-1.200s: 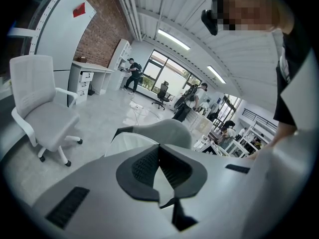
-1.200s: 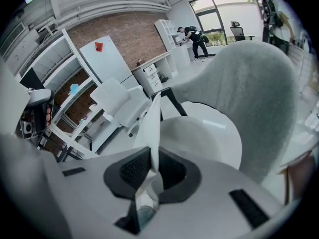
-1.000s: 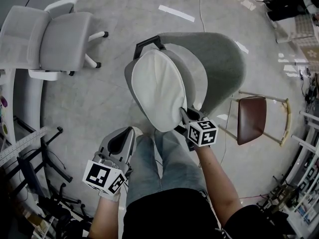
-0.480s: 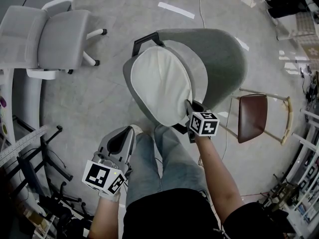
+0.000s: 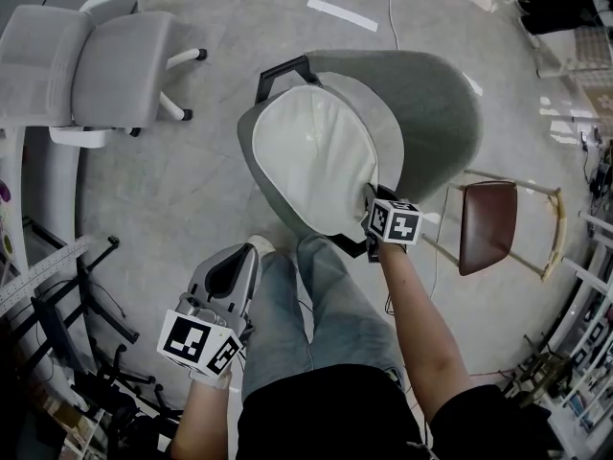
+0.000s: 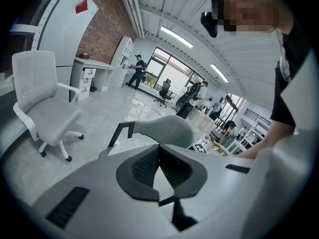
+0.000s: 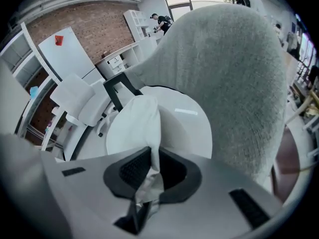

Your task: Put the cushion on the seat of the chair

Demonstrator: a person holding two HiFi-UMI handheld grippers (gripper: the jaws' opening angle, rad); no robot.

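Note:
The white oval cushion (image 5: 311, 156) lies tilted over the pale seat of the grey shell chair (image 5: 436, 113), its near edge lifted. My right gripper (image 5: 374, 207) is shut on that near edge, at the seat's front right. In the right gripper view a fold of the cushion (image 7: 142, 118) runs down between the jaws of the right gripper (image 7: 151, 169), with the grey backrest (image 7: 234, 68) behind. My left gripper (image 5: 230, 268) hangs low beside the person's left leg, away from the chair, its jaws together and holding nothing. From the left gripper (image 6: 159, 156) the chair (image 6: 167, 127) shows ahead.
A white office chair (image 5: 96, 75) stands at the far left. A brown stool with a pale frame (image 5: 482, 228) stands right of the grey chair. Dark stands and a ruler-like bar (image 5: 48, 271) crowd the left edge. The person's legs (image 5: 316, 305) stand just before the chair.
My right gripper has sunk and shifted right along the seat's front, taking the cushion's edge with it; the cushion lies lower and flatter over the seat. The left gripper stayed put.

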